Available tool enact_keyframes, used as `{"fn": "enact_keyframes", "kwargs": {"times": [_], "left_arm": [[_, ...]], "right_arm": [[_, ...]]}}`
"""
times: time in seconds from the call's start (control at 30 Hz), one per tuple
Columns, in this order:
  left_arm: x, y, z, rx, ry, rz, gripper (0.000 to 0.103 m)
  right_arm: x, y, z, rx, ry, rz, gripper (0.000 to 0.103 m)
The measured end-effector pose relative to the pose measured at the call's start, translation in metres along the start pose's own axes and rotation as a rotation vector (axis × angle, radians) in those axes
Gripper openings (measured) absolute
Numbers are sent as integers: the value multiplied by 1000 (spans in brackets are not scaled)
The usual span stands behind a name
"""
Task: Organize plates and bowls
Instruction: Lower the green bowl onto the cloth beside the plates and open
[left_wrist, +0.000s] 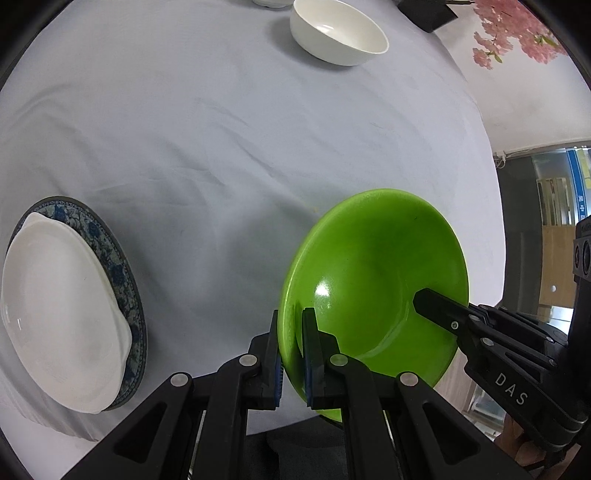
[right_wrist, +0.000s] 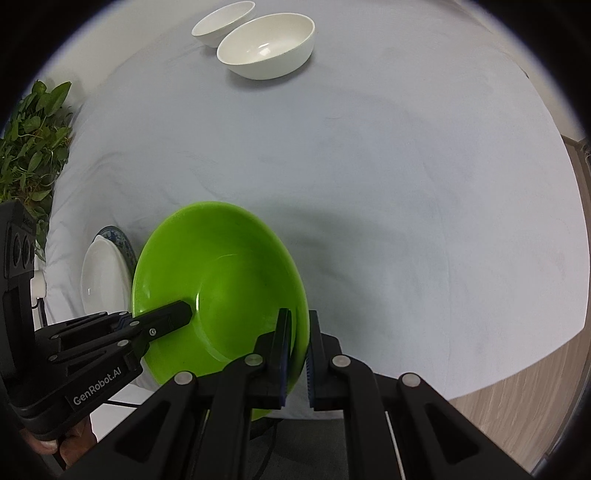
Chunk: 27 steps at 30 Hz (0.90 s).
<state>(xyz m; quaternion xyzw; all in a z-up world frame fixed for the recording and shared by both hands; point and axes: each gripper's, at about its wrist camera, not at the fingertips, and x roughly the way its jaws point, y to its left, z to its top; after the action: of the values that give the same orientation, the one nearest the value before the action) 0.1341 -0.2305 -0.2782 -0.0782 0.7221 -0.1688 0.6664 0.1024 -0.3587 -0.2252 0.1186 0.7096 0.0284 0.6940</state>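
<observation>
A green plate (left_wrist: 373, 280) hangs over the near edge of the table, held by both grippers on opposite rims. My left gripper (left_wrist: 291, 321) is shut on its left rim, one finger above and one below. My right gripper (right_wrist: 298, 321) is shut on its right rim; the right gripper (left_wrist: 424, 299) reaches in from the right in the left wrist view. The green plate (right_wrist: 221, 273) is tilted slightly. To the left on the cloth, a white oval dish (left_wrist: 59, 314) rests on a blue patterned plate (left_wrist: 110, 258).
A white bowl (left_wrist: 338, 31) stands at the far side of the table (left_wrist: 203, 129); the right wrist view shows it (right_wrist: 267, 46) beside a second white bowl (right_wrist: 221, 22). A leafy plant (right_wrist: 29, 140) is off the table's left side. A dark box (left_wrist: 428, 13) sits at the far right.
</observation>
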Motion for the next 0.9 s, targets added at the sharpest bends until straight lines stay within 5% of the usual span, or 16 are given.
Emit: {"fn": "enact_keyframes", "kwargs": {"times": [0.43,0.9], "left_arm": [[28,19,10,-91,28,29,5],[38,17,5,-71,31,38,5]], "right_arm": [[30,3,9,-78,16,40,7],[39,2,5,-47,36,37,7]]}}
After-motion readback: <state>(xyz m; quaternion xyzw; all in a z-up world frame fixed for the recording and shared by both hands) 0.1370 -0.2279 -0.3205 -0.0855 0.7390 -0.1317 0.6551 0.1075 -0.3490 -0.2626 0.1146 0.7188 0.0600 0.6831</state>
